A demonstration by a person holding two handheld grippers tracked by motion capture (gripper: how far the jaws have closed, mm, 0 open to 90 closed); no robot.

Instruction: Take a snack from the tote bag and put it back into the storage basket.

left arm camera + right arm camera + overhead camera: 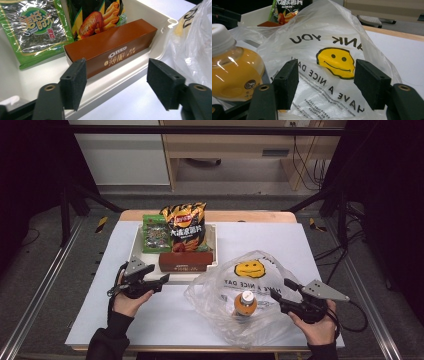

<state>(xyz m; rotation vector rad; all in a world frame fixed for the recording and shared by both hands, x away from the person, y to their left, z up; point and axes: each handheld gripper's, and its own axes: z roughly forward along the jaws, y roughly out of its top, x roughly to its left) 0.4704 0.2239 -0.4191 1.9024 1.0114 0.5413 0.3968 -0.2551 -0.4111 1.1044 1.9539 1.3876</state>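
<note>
- The brown box (110, 51) lies along the near wall of the white tray (140, 67), just ahead of my left gripper (116, 83); it touches neither pad.
- My left gripper's jaws stand released with nothing between them, hovering over the tray's near rim.
- Behind the box in the tray, the chip bag (184, 226) stands upright, with the green seaweed packet (156, 233) beside it.
- The clear plastic bag (250, 292) with its yellow smiley lies right of the tray on the white table (165, 320).
- An orange drink bottle (245, 303) with a white cap sits inside that bag.
- My right gripper (279, 295) is at the bag's right edge, jaws spread wide; whether the pads touch the film I cannot tell.
</note>
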